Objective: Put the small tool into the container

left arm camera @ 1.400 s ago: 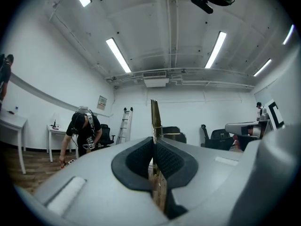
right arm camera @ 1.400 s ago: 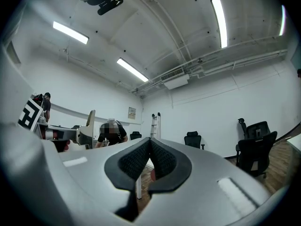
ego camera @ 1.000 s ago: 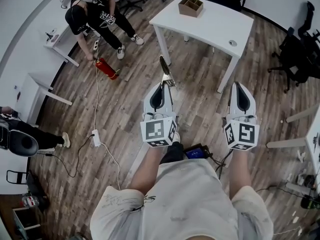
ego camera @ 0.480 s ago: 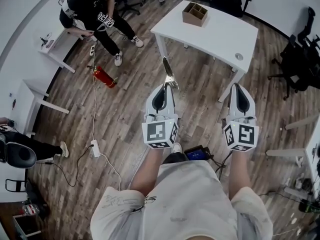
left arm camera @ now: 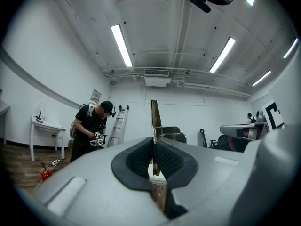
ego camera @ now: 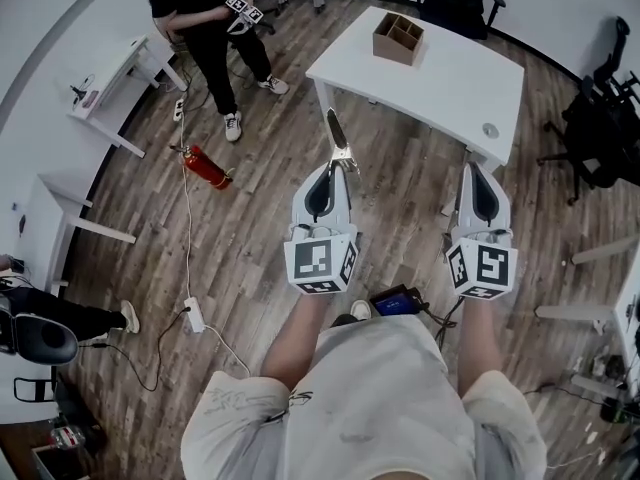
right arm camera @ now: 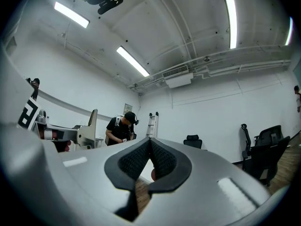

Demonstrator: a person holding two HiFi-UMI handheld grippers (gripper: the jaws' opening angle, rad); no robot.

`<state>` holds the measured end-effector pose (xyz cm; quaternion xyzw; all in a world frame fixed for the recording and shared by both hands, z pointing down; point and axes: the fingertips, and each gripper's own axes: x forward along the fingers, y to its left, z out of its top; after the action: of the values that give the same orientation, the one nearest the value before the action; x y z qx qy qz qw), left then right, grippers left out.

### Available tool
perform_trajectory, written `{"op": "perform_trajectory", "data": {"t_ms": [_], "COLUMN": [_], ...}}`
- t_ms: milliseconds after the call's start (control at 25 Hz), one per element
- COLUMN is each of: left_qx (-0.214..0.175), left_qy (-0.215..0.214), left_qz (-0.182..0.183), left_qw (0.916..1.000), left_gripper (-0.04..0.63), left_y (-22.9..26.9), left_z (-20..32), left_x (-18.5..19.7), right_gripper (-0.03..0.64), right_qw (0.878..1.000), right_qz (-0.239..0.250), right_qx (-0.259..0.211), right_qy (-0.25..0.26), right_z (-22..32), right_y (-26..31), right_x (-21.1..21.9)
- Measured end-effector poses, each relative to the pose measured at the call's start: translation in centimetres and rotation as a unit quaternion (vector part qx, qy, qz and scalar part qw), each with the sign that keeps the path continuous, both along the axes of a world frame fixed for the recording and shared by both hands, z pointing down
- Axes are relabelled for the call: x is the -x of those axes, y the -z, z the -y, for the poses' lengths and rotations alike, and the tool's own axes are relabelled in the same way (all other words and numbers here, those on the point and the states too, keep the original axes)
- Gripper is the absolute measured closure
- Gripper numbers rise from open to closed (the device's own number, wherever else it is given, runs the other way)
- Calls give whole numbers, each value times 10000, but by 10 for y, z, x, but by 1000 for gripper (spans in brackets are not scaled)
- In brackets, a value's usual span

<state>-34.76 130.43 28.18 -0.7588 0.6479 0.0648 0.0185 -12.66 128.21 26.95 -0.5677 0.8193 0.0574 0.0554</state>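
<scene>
My left gripper is shut on a small flat metal tool whose blade sticks out past the jaws. In the left gripper view the tool stands upright, pinched between the dark pads. My right gripper is shut with nothing in it; its pads meet in the right gripper view. A brown compartmented wooden container sits near the far left corner of a white table, well ahead of both grippers.
A person stands at the far left beside a small white desk. A red fire extinguisher and a cable with a power strip lie on the wood floor. Office chairs stand at the right.
The table and container have shifted slightly nearer and rightward in the head view. The person at far left has straightened up and moved back. Both grippers hold their pose.
</scene>
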Motion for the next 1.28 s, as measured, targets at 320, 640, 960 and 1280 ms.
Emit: {"op": "perform_trajectory", "data": {"t_ms": [320, 640, 960, 1280], "left_qx": [-8, -95, -69, -15], "left_qy": [-214, -257, -247, -100], "left_qz": [8, 53, 104, 140], "left_qw": [9998, 9996, 9996, 9999], "left_gripper": [574, 574, 574, 574], "left_y": [-1, -12, -4, 1], "left_z": [138, 336, 571, 776], "left_x": [18, -64, -167, -290], "right_gripper": [611, 611, 611, 611], "right_qw": [9999, 9999, 10000, 9999], "right_qz": [-21, 26, 25, 87], "right_qx": [18, -21, -28, 39], "right_qy": [-168, -118, 41, 128], "right_z": [125, 326, 565, 773], "right_y": [-4, -20, -10, -11], "right_x": [19, -56, -145, -272]}}
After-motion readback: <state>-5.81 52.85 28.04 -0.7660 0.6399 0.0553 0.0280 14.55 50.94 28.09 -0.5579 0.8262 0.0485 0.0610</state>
